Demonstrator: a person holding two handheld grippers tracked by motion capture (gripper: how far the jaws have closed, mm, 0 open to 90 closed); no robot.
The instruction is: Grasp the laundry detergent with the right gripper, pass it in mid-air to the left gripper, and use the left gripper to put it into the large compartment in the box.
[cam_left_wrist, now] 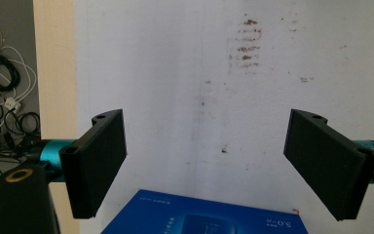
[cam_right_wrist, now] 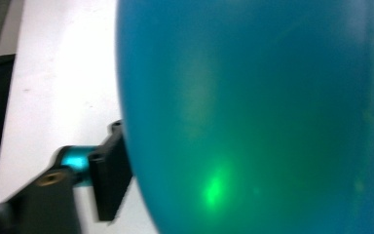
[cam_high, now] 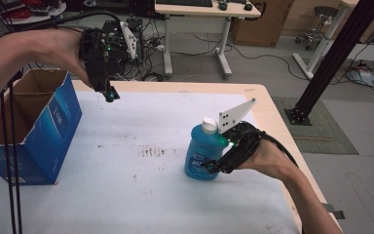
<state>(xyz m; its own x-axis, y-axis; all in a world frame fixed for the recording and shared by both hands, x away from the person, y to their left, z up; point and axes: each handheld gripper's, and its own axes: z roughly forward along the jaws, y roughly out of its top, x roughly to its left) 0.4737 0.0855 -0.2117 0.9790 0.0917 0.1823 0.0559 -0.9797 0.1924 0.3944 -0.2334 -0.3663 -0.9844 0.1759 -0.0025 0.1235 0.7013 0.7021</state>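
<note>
A blue bottle [cam_high: 200,155] with a white cap [cam_high: 209,126] stands upright on the white table cover [cam_high: 136,195], right of centre. My right gripper [cam_high: 213,165] reaches it from the right, low on its body, and is shut on it. In the right gripper view the blue bottle [cam_right_wrist: 263,117] is very close, and one black finger [cam_right_wrist: 109,175] lies against its left side; the other finger is hidden. My left gripper [cam_high: 108,94] hangs in the air at the far left, pointing down. Its jaws stand wide apart with nothing between them [cam_left_wrist: 209,165].
An open blue cardboard box [cam_high: 53,122] stands at the table's left edge, below my left gripper; its top edge [cam_left_wrist: 204,219] appears in the left gripper view. Brown stains [cam_high: 152,152] mark the cover's middle. Desks, cables and a black frame post [cam_high: 331,58] stand beyond the table.
</note>
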